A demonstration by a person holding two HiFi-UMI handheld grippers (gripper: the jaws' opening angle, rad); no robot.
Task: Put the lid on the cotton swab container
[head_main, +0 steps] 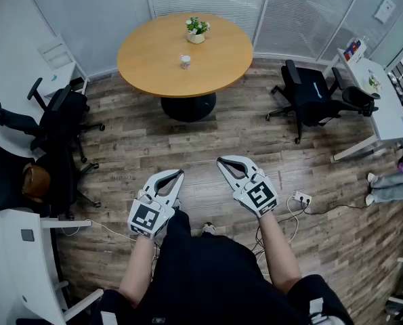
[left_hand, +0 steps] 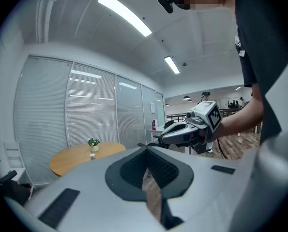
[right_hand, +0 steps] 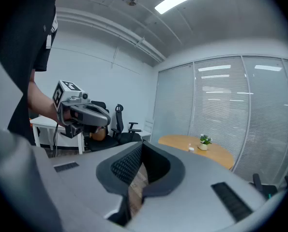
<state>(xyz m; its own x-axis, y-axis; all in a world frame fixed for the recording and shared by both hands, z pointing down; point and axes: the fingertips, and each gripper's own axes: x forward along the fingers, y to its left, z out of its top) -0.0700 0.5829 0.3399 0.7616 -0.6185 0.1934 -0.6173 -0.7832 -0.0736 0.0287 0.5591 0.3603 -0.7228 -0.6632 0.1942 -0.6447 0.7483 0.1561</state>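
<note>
The cotton swab container (head_main: pixel 185 61) is a small white and pink pot on the round wooden table (head_main: pixel 147 59), far ahead of me. Whether a lid is on it is too small to tell. It also shows as a speck, the container (left_hand: pixel 92 156) in the left gripper view and the container (right_hand: pixel 191 149) in the right gripper view. My left gripper (head_main: pixel 180 173) and right gripper (head_main: pixel 221 160) hang side by side over the wood floor, well short of the table. Both are shut with nothing between the jaws, as the left gripper (left_hand: pixel 144 147) and right gripper (right_hand: pixel 143 144) show up close.
A potted plant (head_main: pixel 196 29) stands on the table behind the container. Black office chairs (head_main: pixel 59 124) crowd the left, and another chair (head_main: pixel 309 97) sits right, beside a white desk (head_main: pixel 380 107). A power strip (head_main: pixel 301 198) with cables lies on the floor near my right arm.
</note>
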